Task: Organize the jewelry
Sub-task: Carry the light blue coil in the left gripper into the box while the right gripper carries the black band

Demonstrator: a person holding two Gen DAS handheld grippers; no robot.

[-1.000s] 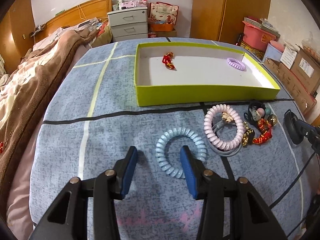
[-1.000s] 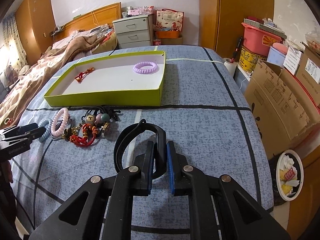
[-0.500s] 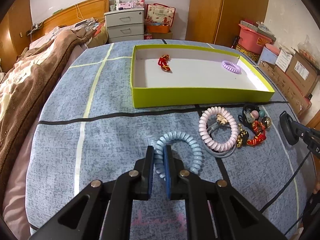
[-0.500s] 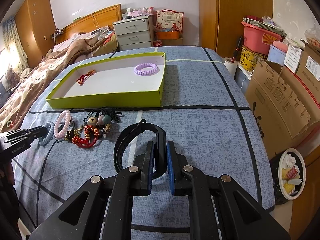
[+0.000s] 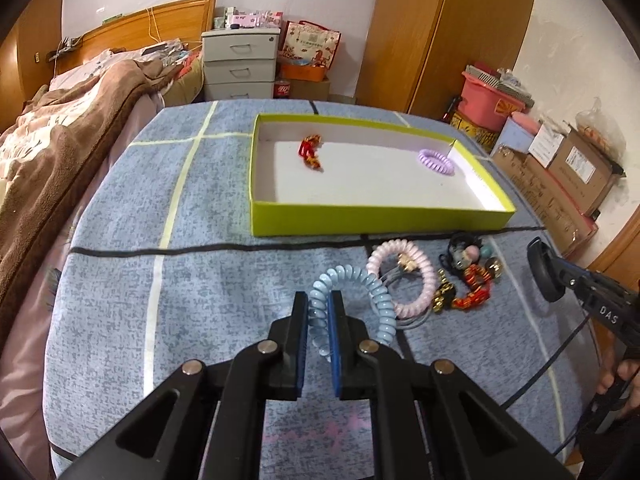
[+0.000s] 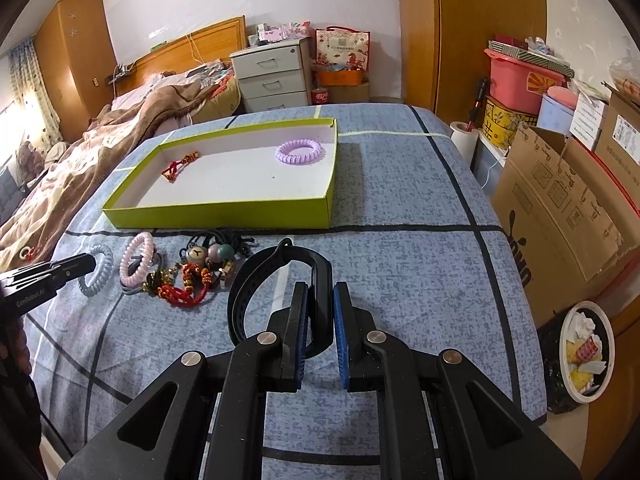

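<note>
My left gripper (image 5: pixel 319 304) is shut on a light blue coil hair tie (image 5: pixel 372 292) and holds it lifted off the bedspread; the tie also shows in the right wrist view (image 6: pixel 96 272). My right gripper (image 6: pixel 320 300) is shut on a black band (image 6: pixel 256 280). A pink coil tie (image 5: pixel 416 276) and a heap of beaded and red charms (image 5: pixel 472 280) lie on the blue bedspread in front of the green tray (image 5: pixel 360 222). The tray holds a red charm (image 5: pixel 310 152) and a purple coil tie (image 5: pixel 436 162).
A brown blanket (image 5: pixel 60 152) covers the bed's left side. Cardboard boxes (image 6: pixel 560 208) and a bin (image 6: pixel 584 348) stand beside the bed at the right. A white drawer unit (image 5: pixel 240 64) stands at the back.
My left gripper closed on the blue coil tie and has lifted it, drawing nearer the tray. The right gripper still holds the black band and has barely moved.
</note>
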